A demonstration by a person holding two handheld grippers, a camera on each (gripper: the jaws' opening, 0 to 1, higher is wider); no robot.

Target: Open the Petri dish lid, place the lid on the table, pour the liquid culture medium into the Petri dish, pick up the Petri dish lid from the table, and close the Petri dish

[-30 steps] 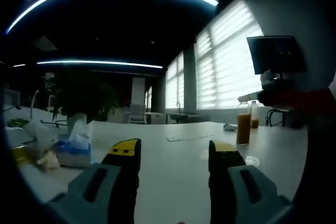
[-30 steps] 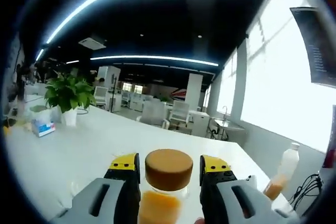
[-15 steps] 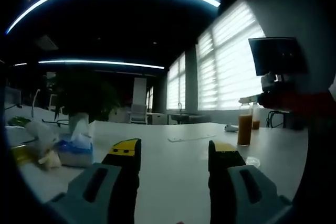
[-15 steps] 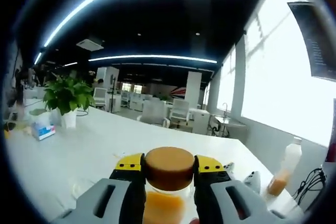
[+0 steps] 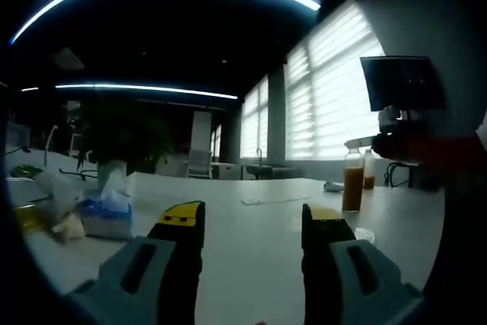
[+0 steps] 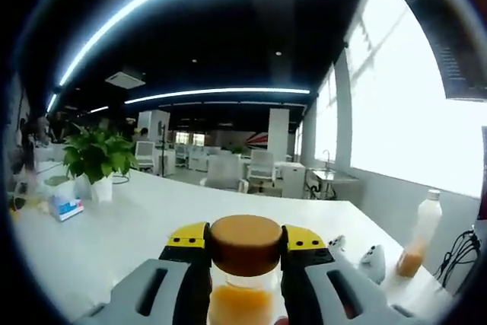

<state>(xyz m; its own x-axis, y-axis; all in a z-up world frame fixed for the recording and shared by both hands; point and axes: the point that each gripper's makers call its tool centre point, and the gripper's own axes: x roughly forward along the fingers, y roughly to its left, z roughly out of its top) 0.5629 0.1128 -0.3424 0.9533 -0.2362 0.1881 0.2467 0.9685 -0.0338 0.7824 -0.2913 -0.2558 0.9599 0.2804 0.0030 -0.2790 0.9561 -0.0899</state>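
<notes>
- Jaws of the right gripper [image 6: 245, 240] are closed against the tan cap of a culture medium jar [image 6: 245, 268], one yellow-tipped jaw touching each side.
- Jar: clear glass, orange liquid visible below the round, flat-topped cap; it stands upright between the jaws, above the white table [image 6: 114, 226].
- Jaws of the left gripper [image 5: 253, 222] stand apart with nothing between them, over the same table.
- From the left gripper view, the jar appears at the far right of the table with the other gripper around its top.
- A small clear round item, possibly the Petri dish [image 5: 364, 234], lies flat on the table near the jar; detail too faint to confirm.
- A potted plant [image 6: 97, 159] and tissue pack [image 6: 64, 207] sit at the table's left.
</notes>
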